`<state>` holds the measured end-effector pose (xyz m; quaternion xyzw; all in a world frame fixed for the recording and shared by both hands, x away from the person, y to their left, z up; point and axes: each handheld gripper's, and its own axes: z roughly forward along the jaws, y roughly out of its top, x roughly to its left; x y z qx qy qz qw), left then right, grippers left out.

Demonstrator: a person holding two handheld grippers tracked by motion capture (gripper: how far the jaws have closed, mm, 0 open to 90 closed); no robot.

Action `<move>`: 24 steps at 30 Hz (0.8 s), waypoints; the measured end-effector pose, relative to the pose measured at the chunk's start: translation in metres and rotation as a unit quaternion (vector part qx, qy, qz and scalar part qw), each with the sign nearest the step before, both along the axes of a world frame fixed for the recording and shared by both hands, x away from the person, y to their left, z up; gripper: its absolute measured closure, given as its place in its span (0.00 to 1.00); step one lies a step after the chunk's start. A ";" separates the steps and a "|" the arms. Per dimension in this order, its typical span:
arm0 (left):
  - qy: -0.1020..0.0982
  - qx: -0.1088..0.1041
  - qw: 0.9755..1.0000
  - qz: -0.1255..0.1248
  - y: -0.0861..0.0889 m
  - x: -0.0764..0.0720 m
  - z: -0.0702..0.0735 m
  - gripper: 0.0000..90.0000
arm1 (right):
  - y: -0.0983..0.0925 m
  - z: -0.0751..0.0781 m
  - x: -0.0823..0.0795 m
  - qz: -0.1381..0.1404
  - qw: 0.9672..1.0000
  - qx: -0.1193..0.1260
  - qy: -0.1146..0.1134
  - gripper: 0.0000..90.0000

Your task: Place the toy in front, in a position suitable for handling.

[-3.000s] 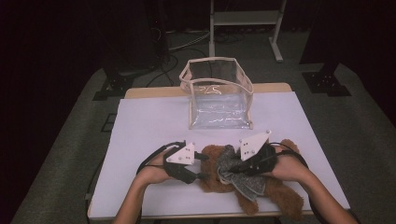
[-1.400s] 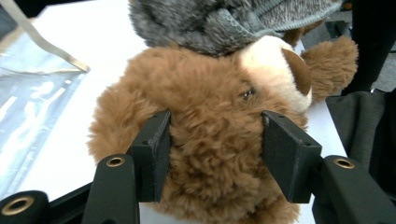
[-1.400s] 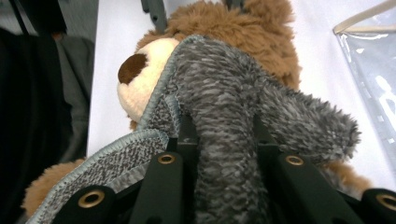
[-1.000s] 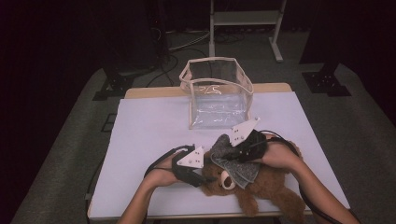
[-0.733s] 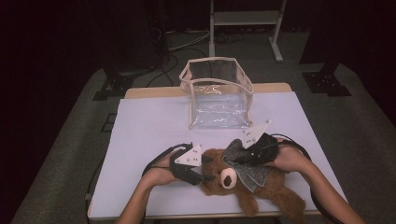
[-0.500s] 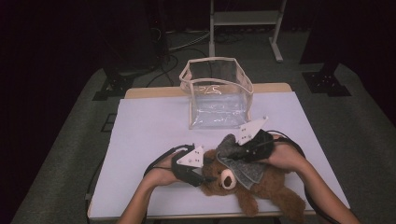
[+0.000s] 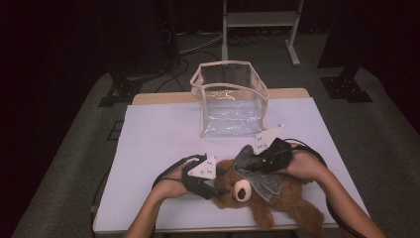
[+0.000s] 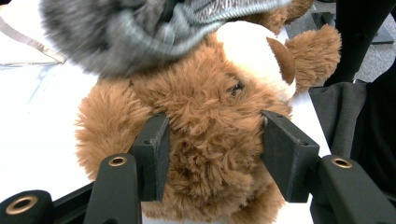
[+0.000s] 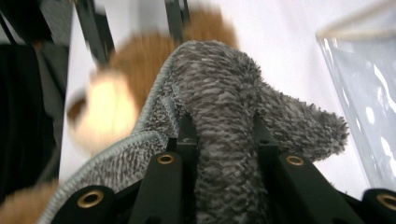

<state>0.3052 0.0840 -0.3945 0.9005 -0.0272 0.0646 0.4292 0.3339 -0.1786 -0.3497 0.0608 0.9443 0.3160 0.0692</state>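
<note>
A clear plastic bag (image 7: pixel 231 101) with a beige rim stands open on the far half of the white table (image 7: pixel 158 134), just beyond the work and apart from both hands. Its wall shows at the right edge of the right gripper view (image 9: pixel 364 93). Nothing lies between it and the toy. Behind the table a metal stand (image 7: pixel 260 22) rises from the dark floor.

A brown teddy bear (image 7: pixel 257 191) lies on its back near the table's front edge, head toward the person's left, legs reaching to the front right corner. The left gripper (image 7: pixel 210 186) sits at the bear's head; in the left gripper view (image 8: pixel 210 154) its two jaws press into the fur on either side of the head (image 8: pixel 205 121), so it holds the bear at a middling width.

The right gripper (image 7: pixel 252 161) hovers over the bear's chest and head, clamped on a grey knitted cloth (image 7: pixel 262 176). In the right gripper view (image 9: pixel 222 140) a bunched fold of that cloth (image 9: pixel 224 107) stands up between the jaws, held narrowly, with the bear's muzzle blurred beyond it. The cloth drapes from the gripper across the bear's upper body and shows above the face in the left gripper view (image 8: pixel 154 32).

Compared with a second ago, the left gripper has stayed on the head, while the right gripper with the cloth has shifted slightly toward the bear's head. Three seconds ago it sat lower, closer to the person.
</note>
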 end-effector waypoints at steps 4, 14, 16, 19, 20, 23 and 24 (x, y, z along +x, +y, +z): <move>0.005 -0.003 1.000 0.002 -0.001 0.000 -0.001 0.50 | -0.035 -0.001 -0.006 -0.023 0.999 0.033 0.000 0.79; -0.001 -0.002 1.000 0.002 0.002 0.001 0.004 0.47 | -0.073 -0.010 -0.024 -0.055 0.996 0.076 -0.001 0.80; -0.003 -0.006 1.000 0.005 0.003 0.002 0.006 0.47 | -0.074 -0.013 -0.024 -0.055 0.995 0.084 -0.004 0.80; -0.006 -0.014 1.000 0.007 0.005 0.005 0.012 0.47 | -0.074 -0.016 -0.026 -0.055 0.994 0.092 0.000 0.80; -0.006 -0.021 1.000 0.005 0.004 0.006 0.014 0.47 | -0.074 -0.017 -0.027 -0.053 0.994 0.094 -0.002 0.80; -0.006 -0.038 0.999 0.006 0.000 0.011 0.019 0.48 | -0.073 -0.019 -0.029 -0.050 0.994 0.098 -0.002 0.80; -0.004 -0.038 0.999 0.005 -0.002 0.012 0.019 0.48 | -0.073 -0.019 -0.029 -0.051 0.994 0.101 -0.002 0.80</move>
